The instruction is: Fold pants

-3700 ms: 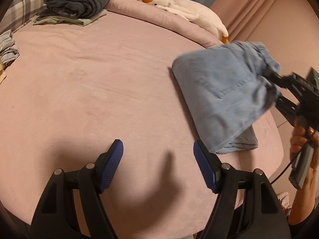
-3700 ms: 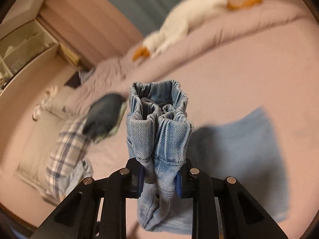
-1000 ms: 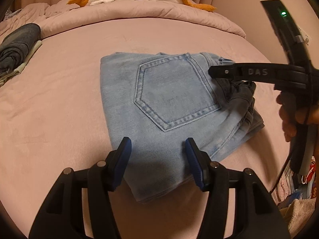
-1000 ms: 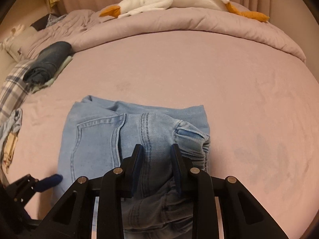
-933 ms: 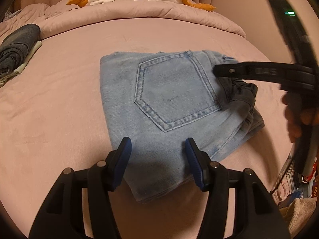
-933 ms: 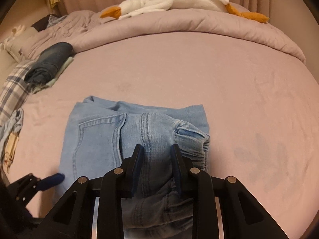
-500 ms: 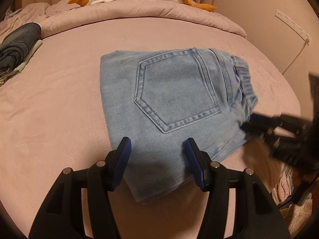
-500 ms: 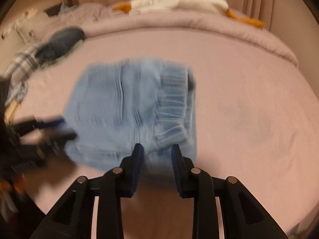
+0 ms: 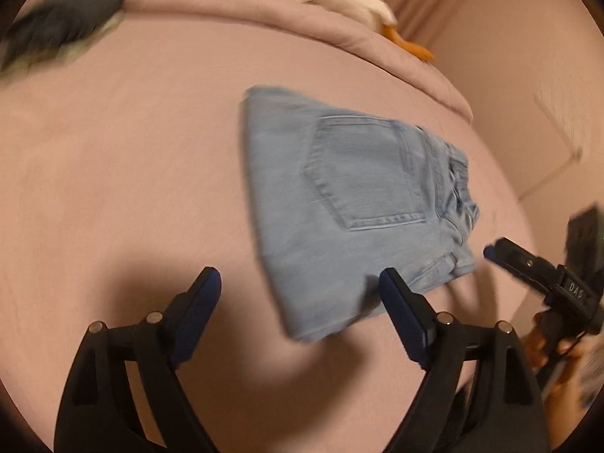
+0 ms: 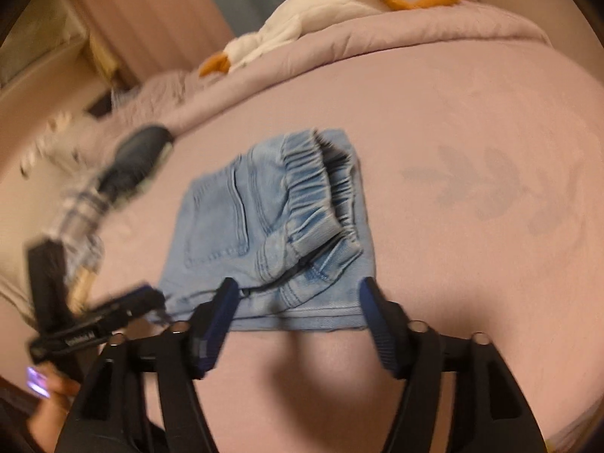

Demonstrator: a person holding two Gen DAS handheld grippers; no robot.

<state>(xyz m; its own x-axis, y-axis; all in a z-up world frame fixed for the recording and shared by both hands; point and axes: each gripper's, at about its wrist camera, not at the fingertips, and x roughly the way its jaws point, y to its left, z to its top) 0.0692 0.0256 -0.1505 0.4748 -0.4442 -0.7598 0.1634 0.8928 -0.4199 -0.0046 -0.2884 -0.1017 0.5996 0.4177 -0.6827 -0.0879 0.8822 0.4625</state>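
Note:
The light blue jeans (image 9: 351, 204) lie folded into a compact stack on the pink bed, back pocket up; in the right wrist view they (image 10: 271, 234) show the elastic waistband on top. My left gripper (image 9: 300, 292) is open and empty, just short of the stack's near corner. My right gripper (image 10: 296, 302) is open and empty at the stack's near edge; it also shows in the left wrist view (image 9: 490, 253) to the right of the jeans. The left gripper shows at the lower left of the right wrist view (image 10: 147, 296).
A white plush goose (image 10: 309, 11) lies on the rolled duvet at the back. A folded dark garment (image 9: 64, 15) and a plaid cloth (image 10: 79, 207) lie at the far left. The bed's right edge (image 9: 506, 188) is close to the jeans.
The right gripper let go of the jeans' waistband, opened wide and drew back. The left gripper opened wider and pulled back to the left. The jeans stayed flat on the bed.

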